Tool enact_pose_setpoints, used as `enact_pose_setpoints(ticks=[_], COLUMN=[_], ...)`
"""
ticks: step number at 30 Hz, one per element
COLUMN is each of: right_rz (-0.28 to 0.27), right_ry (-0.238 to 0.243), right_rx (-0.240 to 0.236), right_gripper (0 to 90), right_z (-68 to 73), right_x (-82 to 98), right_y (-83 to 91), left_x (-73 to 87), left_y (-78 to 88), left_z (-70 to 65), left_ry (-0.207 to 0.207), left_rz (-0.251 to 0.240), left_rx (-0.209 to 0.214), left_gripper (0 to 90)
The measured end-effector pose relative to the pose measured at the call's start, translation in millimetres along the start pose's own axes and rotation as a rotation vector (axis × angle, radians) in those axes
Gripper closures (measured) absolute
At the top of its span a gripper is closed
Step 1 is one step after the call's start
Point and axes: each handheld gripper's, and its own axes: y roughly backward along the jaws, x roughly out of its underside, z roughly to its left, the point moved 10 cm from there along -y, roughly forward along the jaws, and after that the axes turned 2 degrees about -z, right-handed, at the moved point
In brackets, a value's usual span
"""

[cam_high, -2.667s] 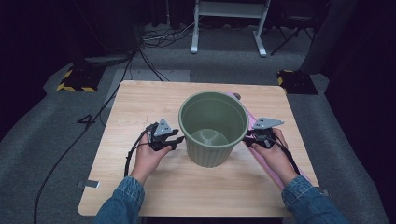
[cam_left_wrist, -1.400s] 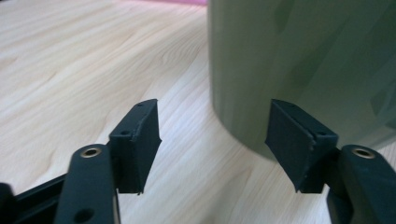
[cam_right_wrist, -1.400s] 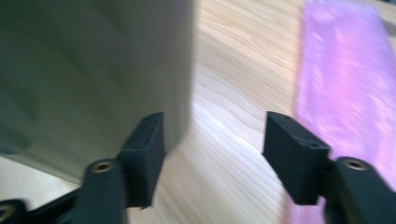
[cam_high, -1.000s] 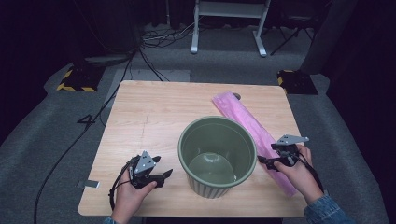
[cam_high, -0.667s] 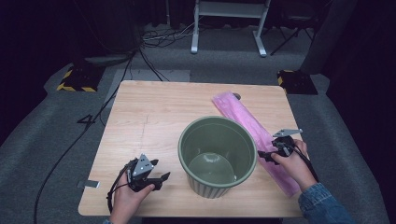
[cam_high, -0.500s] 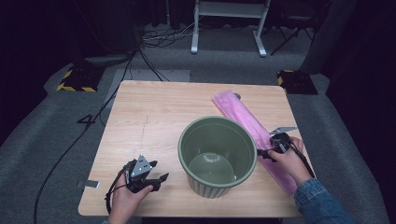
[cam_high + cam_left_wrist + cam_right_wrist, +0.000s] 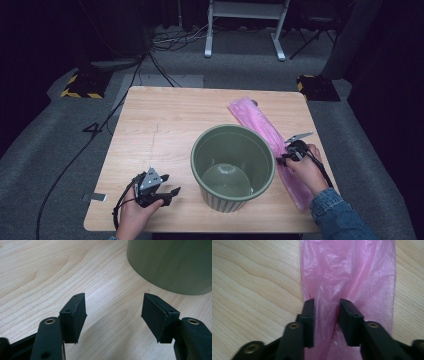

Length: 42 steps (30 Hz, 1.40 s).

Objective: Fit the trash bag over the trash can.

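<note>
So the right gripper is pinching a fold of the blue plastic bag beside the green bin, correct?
Not quite: the plastic bag is pink, not blue, as the right gripper view shows. The right gripper, its jaws just closed in, does pinch a fold of it beside the green bin.

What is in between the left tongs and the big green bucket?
Nothing: bare wooden table lies between the open left tongs and the round green plastic bucket in the left gripper view. The high view shows that gap too.

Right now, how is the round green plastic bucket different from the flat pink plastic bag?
The round green plastic bucket stands upright and open; the flat pink plastic bag lies long and crinkly. The bucket stands untouched, while the right gripper has just been closing on a fold of the bag. Both rest on the wooden table.
</note>
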Motion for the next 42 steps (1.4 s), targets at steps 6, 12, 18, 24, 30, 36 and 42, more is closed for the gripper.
enact_pose_setpoints(ticks=[6,12,18,24,30,36,42], right_rz=[-0.048,-0.172,-0.298,-0.41,-0.519,-0.603,-0.688], right_ry=[-0.009,-0.019,-0.011,0.007,0.035,0.073,0.084], right_rx=[-0.028,-0.044,-0.075,-0.086,-0.091,-0.076,-0.075], right_gripper=[89.2,90.0,90.0,90.0,90.0,90.0,90.0], right_z=[-0.8,0.1,6.0,12.6,15.9,19.0,22.1], right_x=[0.4,-2.8,-10.8,-19.2,-31.1,-42.1,-53.6], right_y=[3.7,20.2,43.8,65.0,92.3,115.3,137.0], left_x=[0.7,-1.6,-2.6,-4.4,-5.0,-5.1,-1.5], left_y=[-1.0,0.0,-1.6,-1.1,1.4,1.5,-1.9], left_z=[1.3,2.5,5.1,6.9,10.0,9.7,9.5], left_ry=[0.006,0.011,0.008,0.016,0.026,0.031,0.011], left_rz=[0.0,-0.013,-0.015,-0.028,-0.044,-0.052,-0.032], left_rx=[0.003,-0.003,-0.002,-0.002,-0.008,-0.004,-0.005], left_gripper=[36.8,37.0,37.2,37.4,37.4,37.4,37.0])
